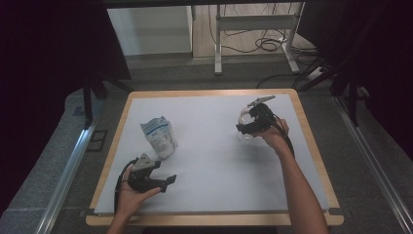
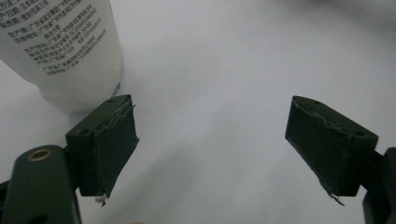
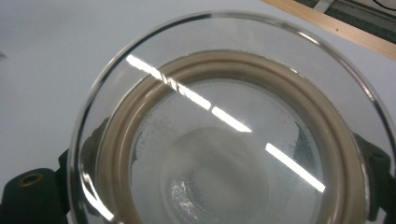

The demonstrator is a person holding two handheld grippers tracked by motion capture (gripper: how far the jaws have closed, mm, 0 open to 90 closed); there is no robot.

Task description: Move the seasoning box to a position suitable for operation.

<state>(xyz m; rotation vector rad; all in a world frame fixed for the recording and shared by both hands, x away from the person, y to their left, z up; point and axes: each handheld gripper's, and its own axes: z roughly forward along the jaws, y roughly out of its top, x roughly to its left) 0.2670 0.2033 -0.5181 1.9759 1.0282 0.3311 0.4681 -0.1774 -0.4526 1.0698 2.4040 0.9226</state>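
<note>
A white pouch with blue print (image 1: pixel 159 136) stands upright on the white sheet at the left; its lower corner with small black text (image 2: pixel 65 46) rises just beyond my left jaw. My left gripper (image 1: pixel 168 182) (image 2: pixel 210 133) lies low over the sheet near the front left, open, with nothing between its pads. My right gripper (image 1: pixel 246 128) is raised at the right of the table, shut on a round clear glass lid (image 1: pixel 243 121). Close up, the lid (image 3: pixel 224 140) shows a beige seal ring and a knob-like centre, and it hides most of the jaws; one finger (image 3: pixel 28 186) shows at its left edge.
The white sheet (image 1: pixel 219 165) covers a table with a wooden rim (image 1: pixel 209 92). Dark curtains hang at both sides. A metal frame with cables (image 1: pixel 253 29) stands on the floor beyond the far edge.
</note>
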